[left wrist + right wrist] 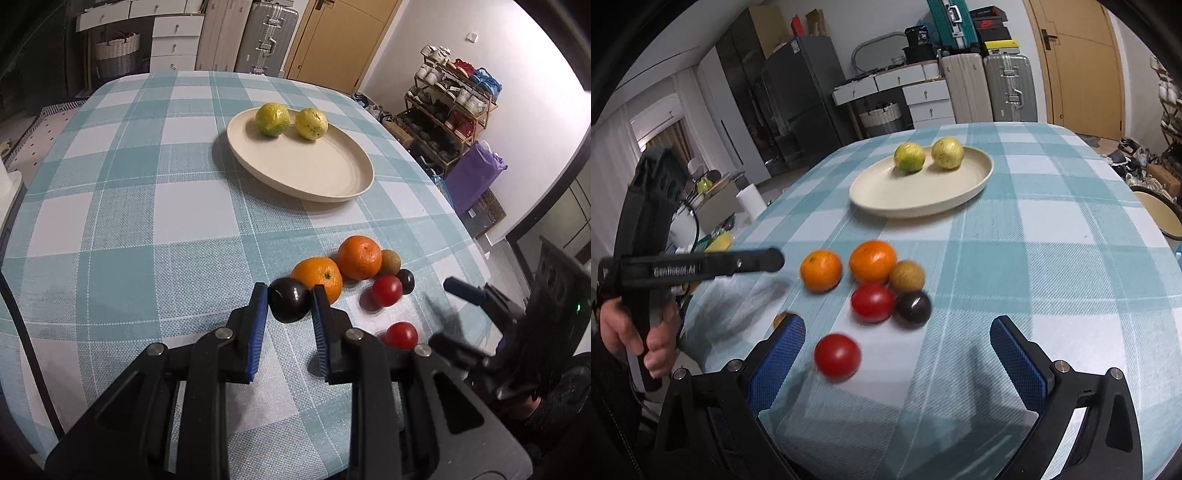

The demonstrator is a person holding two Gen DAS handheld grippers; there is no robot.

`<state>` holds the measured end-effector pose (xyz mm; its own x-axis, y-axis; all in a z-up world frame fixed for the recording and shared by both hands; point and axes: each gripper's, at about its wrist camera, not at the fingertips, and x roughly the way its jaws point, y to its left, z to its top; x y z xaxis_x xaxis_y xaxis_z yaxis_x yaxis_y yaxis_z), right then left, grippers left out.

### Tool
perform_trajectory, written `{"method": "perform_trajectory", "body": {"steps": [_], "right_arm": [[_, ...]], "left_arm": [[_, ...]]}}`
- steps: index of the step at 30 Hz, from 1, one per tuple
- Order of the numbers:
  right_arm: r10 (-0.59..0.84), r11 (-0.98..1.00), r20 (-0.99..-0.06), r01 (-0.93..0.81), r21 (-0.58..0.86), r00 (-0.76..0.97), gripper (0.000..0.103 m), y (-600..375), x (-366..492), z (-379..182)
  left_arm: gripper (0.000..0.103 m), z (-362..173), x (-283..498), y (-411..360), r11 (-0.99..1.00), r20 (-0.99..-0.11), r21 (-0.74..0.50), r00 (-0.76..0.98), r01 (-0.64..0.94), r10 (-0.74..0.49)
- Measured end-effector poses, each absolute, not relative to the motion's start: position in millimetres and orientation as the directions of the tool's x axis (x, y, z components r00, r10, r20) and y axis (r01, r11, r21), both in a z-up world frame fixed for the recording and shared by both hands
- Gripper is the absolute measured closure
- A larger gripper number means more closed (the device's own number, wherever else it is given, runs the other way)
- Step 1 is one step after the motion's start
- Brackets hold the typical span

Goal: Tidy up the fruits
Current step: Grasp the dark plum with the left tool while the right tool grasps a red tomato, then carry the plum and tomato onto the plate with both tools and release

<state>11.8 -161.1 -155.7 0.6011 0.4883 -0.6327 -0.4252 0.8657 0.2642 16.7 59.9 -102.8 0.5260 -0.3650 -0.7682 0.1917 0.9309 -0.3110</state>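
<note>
Right now the left tool [289,295] is clamped on a dark plum [289,304], blue pads pressing its two sides, the fruit sitting at the very tips. Whether the plum is clear of the checked cloth on the worktop [147,206] cannot be told. Just behind the held plum lie two oranges [318,277], touching each other, then a small brown fruit [390,261], a red tomato [386,290] and a second dark plum [405,281] bunched together. Another red tomato [402,335] lies apart, nearer the camera, right of the left tool.

Right tool [897,332] stands wide open, nothing between its pads; the lone tomato [837,356] lies just ahead, nearer the left-hand finger. Fruit cluster sits beyond the tips. A hand [635,339] grips the left tool's handle at the left edge of the right wrist view.

Cream plate [306,173] sits farther back on the worktop, well apart from both tools, with two yellow-green fruits [272,119] side by side at its far rim.
</note>
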Motion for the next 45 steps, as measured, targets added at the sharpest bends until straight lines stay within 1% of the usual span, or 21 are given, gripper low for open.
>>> {"method": "perform_trajectory", "body": {"steps": [7,10,14,17,19,20,21,22,24,25,26,27,31,32,33,35,41,45], "right_arm": [[0.46,0.867,-0.65,-0.464,0.181,0.605,0.0,-139,-3,-155],[0.461,0.862,-0.658,-0.475,0.175,0.595,0.001,-133,-5,-156],[0.44,0.863,-0.669,-0.487,0.132,0.599,0.005,-124,-6,-157],[0.437,0.861,-0.674,-0.493,0.122,0.596,0.006,-121,-7,-159],[0.444,0.858,-0.671,-0.498,0.127,0.593,0.016,-121,-7,-159],[0.44,0.859,-0.676,-0.497,0.124,0.591,0.024,-120,-6,-160],[0.431,0.862,-0.686,-0.493,0.121,0.586,0.028,-119,-5,-162],[0.43,0.863,-0.691,-0.49,0.125,0.581,0.03,-119,-3,-163],[0.439,0.859,-0.693,-0.492,0.138,0.572,0.039,-119,-2,-165],[0.442,0.858,-0.693,-0.493,0.142,0.57,0.042,-120,-2,-165],[0.445,0.857,-0.692,-0.495,0.145,0.568,0.05,-120,-3,-165],[0.45,0.855,-0.691,-0.498,0.148,0.566,0.053,-120,-3,-165],[0.462,0.85,-0.688,-0.502,0.162,0.559,0.056,-121,-3,-165],[0.467,0.847,-0.688,-0.504,0.168,0.555,0.058,-121,-3,-166],[0.473,0.844,-0.689,-0.506,0.177,0.549,0.065,-121,-2,-167],[0.479,0.84,-0.69,-0.51,0.182,0.543,0.07,-121,-3,-167],[0.496,0.83,-0.674,-0.526,0.184,0.547,0.071,-122,-6,-166],[0.504,0.829,-0.647,-0.529,0.179,0.571,0.071,-126,-9,-160]], "left_arm": [[0.082,-96,14,61,0.933,-0.765,-0.309,0.534,0.187,-0.36],[0.082,-93,14,62,0.934,-0.764,-0.307,0.538,0.183,-0.357],[0.082,-92,13,65,0.935,-0.764,-0.31,0.541,0.17,-0.352],[0.082,-90,14,68,0.936,-0.764,-0.311,0.543,0.164,-0.349],[0.082,-89,14,68,0.938,-0.764,-0.307,0.546,0.162,-0.344],[0.082,-88,14,69,0.938,-0.764,-0.306,0.547,0.161,-0.343],[0.082,-87,15,69,0.939,-0.764,-0.305,0.548,0.16,-0.342],[0.082,-87,14,69,0.939,-0.763,-0.304,0.549,0.159,-0.34],[0.082,-85,14,69,0.941,-0.764,-0.301,0.551,0.158,-0.337],[0.082,-85,15,69,0.941,-0.765,-0.3,0.551,0.156,-0.335],[0.082,-85,15,69,0.941,-0.765,-0.299,0.55,0.157,-0.334],[0.082,-85,15,69,0.942,-0.765,-0.298,0.551,0.156,-0.334],[0.082,-84,16,67,0.943,-0.769,-0.295,0.546,0.156,-0.331],[0.082,-84,17,66,0.943,-0.771,-0.294,0.545,0.156,-0.33],[0.082,-84,18,65,0.943,-0.772,-0.292,0.543,0.158,-0.33],[0.082,-84,19,63,0.945,-0.774,-0.287,0.543,0.159,-0.326],[0.082,-82,21,59,0.948,-0.779,-0.276,0.543,0.156,-0.316],[0.082,-82,24,57,0.949,-0.78,-0.271,0.541,0.159,-0.314]]}}
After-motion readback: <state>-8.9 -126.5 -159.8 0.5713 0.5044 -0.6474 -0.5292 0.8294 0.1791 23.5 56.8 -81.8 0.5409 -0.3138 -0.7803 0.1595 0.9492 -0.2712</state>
